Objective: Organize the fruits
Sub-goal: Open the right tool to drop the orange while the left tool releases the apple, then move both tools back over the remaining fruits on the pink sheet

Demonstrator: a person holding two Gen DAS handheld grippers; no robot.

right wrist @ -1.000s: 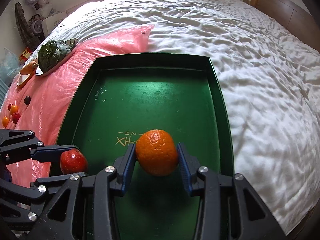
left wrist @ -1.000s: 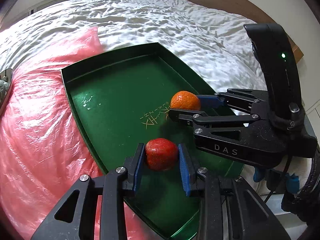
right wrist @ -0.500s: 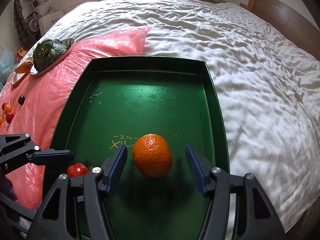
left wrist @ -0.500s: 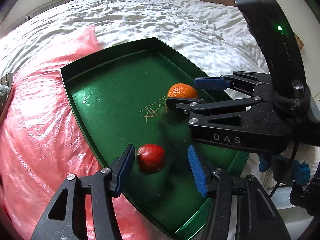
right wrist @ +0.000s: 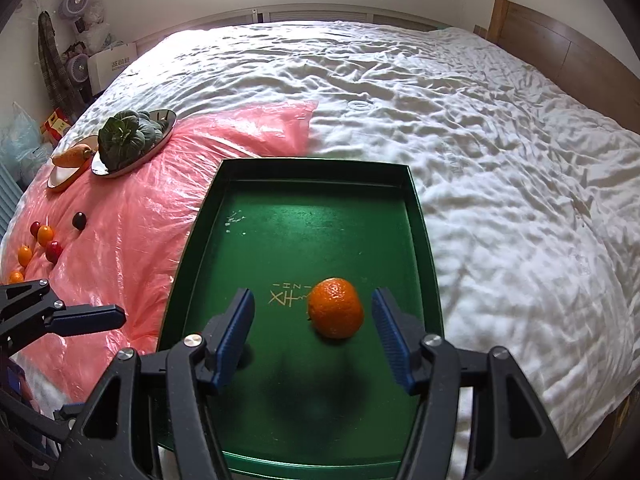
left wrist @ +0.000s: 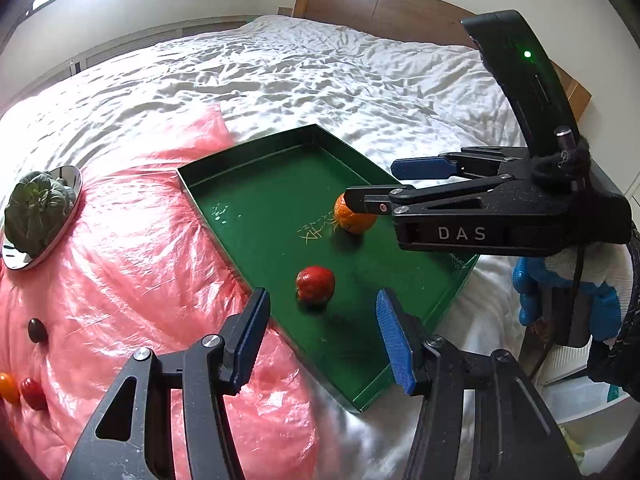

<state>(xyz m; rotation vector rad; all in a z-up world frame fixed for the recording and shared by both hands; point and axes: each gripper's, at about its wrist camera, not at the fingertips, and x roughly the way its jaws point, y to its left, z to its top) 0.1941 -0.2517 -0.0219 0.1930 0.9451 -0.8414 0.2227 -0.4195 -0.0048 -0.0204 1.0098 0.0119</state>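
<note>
A green tray (left wrist: 256,148) (right wrist: 312,168) lies on the bed. A red fruit (left wrist: 315,285) and an orange (left wrist: 352,220) (right wrist: 336,308) rest on its floor. My left gripper (left wrist: 322,334) is open and empty, raised above and behind the red fruit. My right gripper (right wrist: 312,328) is open and empty, raised above the tray with the orange below, nearer its right finger. The right gripper also shows in the left wrist view (left wrist: 384,186), over the orange. Several small red, orange and dark fruits (right wrist: 44,236) (left wrist: 37,330) lie on the pink plastic sheet (right wrist: 132,216) left of the tray.
A shiny plate with a leafy green (right wrist: 132,140) (left wrist: 36,212) and a dish with a carrot (right wrist: 72,156) sit at the far left of the pink sheet. White bedding (right wrist: 480,140) spreads right and behind. A wooden headboard (left wrist: 380,4) stands at the far end.
Both grippers opened, releasing the red fruit and the orange onto the tray floor, then lifted and drew back from them.
</note>
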